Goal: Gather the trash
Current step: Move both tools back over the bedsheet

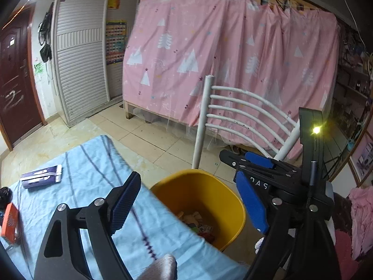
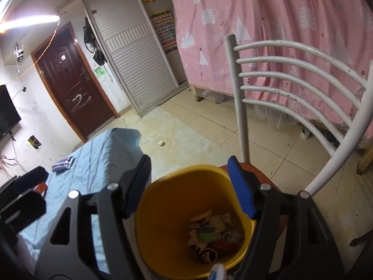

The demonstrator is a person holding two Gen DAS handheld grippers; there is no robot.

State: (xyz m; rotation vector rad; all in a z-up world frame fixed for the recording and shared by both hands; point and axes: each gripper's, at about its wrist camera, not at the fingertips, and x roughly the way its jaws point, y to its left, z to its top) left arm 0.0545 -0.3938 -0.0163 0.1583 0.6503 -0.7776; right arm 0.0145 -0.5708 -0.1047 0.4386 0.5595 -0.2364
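Observation:
A yellow bin (image 1: 202, 186) (image 2: 186, 179) stands beside the blue-clothed table (image 1: 93, 163), on the reddish seat of a white chair. Wrappers and paper scraps (image 2: 209, 235) lie in its bottom. My left gripper (image 1: 188, 201) hangs open over the table's edge and the bin's rim, nothing between its blue pads. My right gripper (image 2: 188, 186) is open right above the bin's mouth, also empty; in the left wrist view it reaches in from the right (image 1: 247, 163). A purple packet (image 1: 42, 176) (image 2: 63, 163) lies flat on the cloth further back.
An orange object (image 1: 10, 221) sits at the table's left edge. The white metal chair back (image 2: 291, 74) rises behind the bin. A pink-curtained bed (image 1: 233, 58) fills the far side. A small white scrap (image 2: 161, 143) lies on the tiled floor.

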